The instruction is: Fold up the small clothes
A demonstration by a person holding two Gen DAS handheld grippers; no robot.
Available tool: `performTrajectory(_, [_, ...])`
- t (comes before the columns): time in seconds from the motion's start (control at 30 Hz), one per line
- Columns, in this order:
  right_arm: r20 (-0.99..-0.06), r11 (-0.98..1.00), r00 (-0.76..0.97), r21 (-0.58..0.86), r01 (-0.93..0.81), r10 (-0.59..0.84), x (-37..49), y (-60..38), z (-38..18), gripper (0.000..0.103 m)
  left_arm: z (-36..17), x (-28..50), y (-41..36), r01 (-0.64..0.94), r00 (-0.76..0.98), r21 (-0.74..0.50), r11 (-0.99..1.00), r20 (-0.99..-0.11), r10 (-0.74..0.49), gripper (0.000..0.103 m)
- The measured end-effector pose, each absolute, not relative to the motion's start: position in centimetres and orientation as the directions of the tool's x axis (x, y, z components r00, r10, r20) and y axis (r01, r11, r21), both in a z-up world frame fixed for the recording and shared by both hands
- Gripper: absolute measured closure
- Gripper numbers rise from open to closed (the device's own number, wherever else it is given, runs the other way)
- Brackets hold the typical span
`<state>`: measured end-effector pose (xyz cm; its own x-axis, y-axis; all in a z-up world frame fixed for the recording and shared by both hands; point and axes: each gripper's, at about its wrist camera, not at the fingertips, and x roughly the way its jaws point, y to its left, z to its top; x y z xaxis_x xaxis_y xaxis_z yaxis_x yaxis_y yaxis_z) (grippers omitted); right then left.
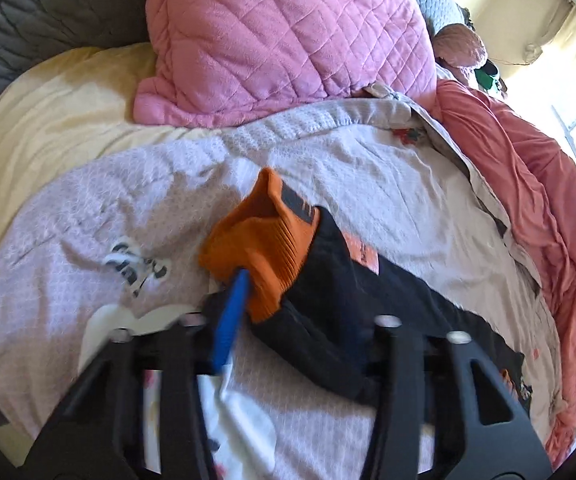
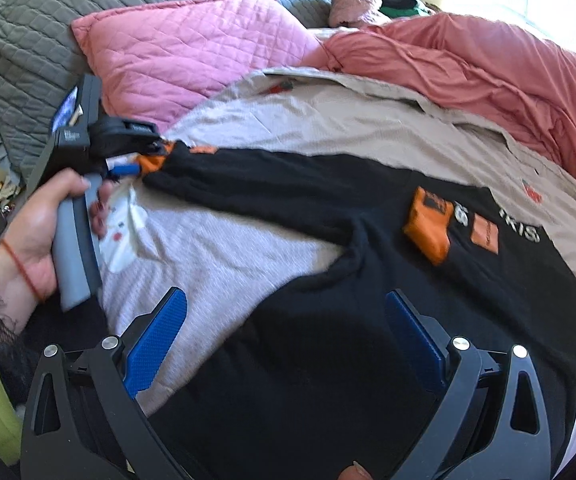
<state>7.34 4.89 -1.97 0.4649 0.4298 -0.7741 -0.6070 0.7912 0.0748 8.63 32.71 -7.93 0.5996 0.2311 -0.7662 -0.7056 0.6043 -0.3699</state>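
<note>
Black garment lower part cut off by frame edge.

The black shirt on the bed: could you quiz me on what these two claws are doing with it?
1. True or false: the left claw is shut on the orange cuff of the black shirt.
2. The right claw is: A) open above the shirt, B) clamped on the pink pillow, C) out of view.
3. What colour are the claw pads?

Key: 1 true; 2 A; 3 blue.
</note>
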Motion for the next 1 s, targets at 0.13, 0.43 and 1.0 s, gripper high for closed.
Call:
performTrajectory(0.13, [-0.789,0.833,0.478,0.077,-0.548,0.387,7.9,2.4,-2.8,0.005,-6.8,8.9,31.8,-0.653,0.648,-0.376,0.658,-0.727,0.228,0.1])
performTrajectory(0.43, [-0.788,0.938,0.544,0.12,-0.324,0.289,9.9,-7.9,-2.4,0.005,-1.3,10.1,24.3,-0.367,0.814,-0.394,0.843,-0.575,0.086,0.1])
performTrajectory(1.0, [-0.799,0.99,0.586,0.105,-0.089,0.138,10.7,-16.4,-2.6,0.005,-6.6,15.6,5.8,0.132,0.624,-0.352,0.927,-0.697,-0.353,0.102])
